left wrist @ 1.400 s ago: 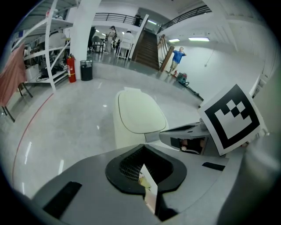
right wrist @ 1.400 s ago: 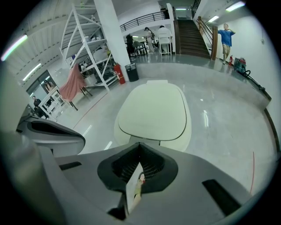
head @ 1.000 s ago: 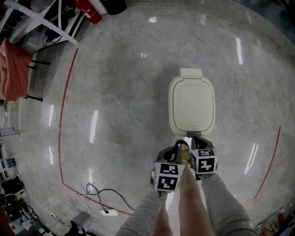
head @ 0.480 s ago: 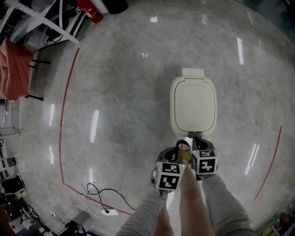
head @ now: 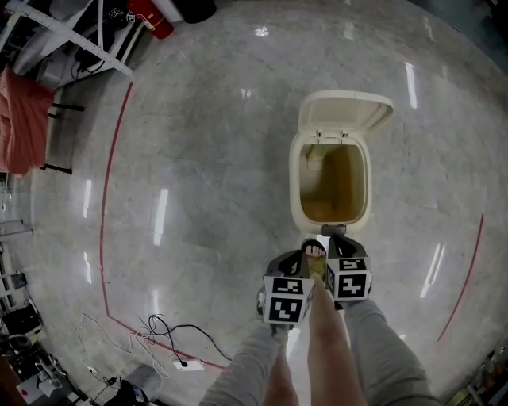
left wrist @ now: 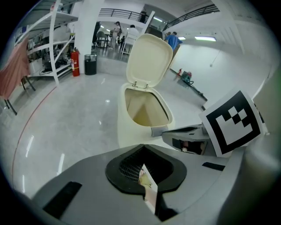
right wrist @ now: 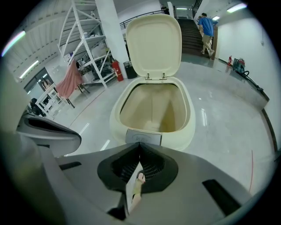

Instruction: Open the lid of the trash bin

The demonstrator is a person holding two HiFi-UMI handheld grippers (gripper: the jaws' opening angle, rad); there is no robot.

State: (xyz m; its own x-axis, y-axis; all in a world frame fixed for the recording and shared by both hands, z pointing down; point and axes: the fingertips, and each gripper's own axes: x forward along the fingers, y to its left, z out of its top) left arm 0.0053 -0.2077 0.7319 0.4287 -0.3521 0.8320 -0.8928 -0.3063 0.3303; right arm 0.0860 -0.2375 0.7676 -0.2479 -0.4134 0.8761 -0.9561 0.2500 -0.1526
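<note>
A cream trash bin (head: 295, 190) stands on the floor ahead of me, its lid (head: 345, 111) swung up and back, the inside bare. The lid (right wrist: 153, 44) stands upright in the right gripper view, above the grey pedal (right wrist: 143, 137). A sandalled foot (head: 315, 254) sits beside the pedal (head: 333, 231). My left gripper (head: 295, 266) hangs shut just left of the foot, holding nothing. My right gripper (head: 343, 244) is shut and empty over the pedal. The bin (left wrist: 142, 114) lies ahead and right of the left gripper (left wrist: 142, 151). The right gripper (right wrist: 140, 147) points straight at it.
A red line (head: 111, 182) curves across the shiny floor at the left. White shelving (head: 71, 36), a pink cloth (head: 24, 119) and a red extinguisher (head: 151, 16) stand at the far left. Cables (head: 171, 337) lie near my legs. People (right wrist: 206, 26) walk in the distance.
The bin's lid has flipped from closed to fully raised, showing the inside. Both grippers and the foot have hardly moved.
</note>
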